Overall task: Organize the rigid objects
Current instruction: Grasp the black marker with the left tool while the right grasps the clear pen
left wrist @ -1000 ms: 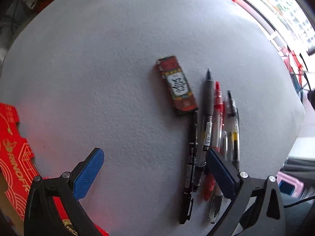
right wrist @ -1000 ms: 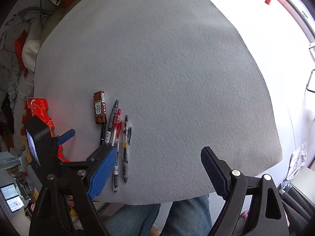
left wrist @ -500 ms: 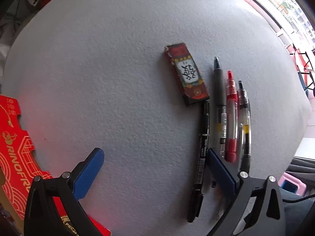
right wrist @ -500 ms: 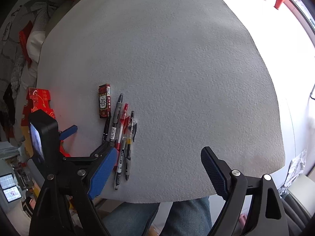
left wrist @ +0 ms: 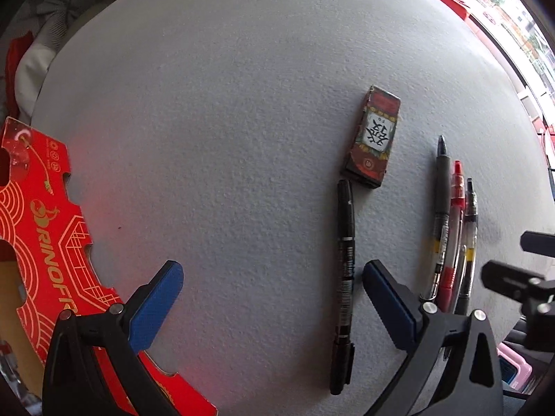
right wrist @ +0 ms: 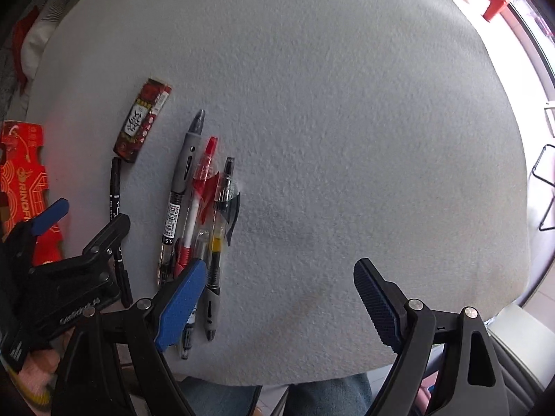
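Across the lower half of the left wrist view, the left gripper (left wrist: 274, 298) hangs with its blue pads wide apart and nothing between them, the black marker (left wrist: 344, 270) lying lengthwise in the gap nearer the right-hand pad. Right of centre sits the red box (left wrist: 374, 137) (its near end just beside the marker's tip), with the grey pen (left wrist: 441, 215), red pen (left wrist: 455, 222) and clear black pen (left wrist: 470, 228) bunched side by side at the frame's right. Low in the right wrist view, the right gripper (right wrist: 274, 298) also gapes wide over the grey felt mat (right wrist: 347, 121), holding nothing, while a red cardboard sheet (left wrist: 38, 228) lies at the left edge of the left wrist view.
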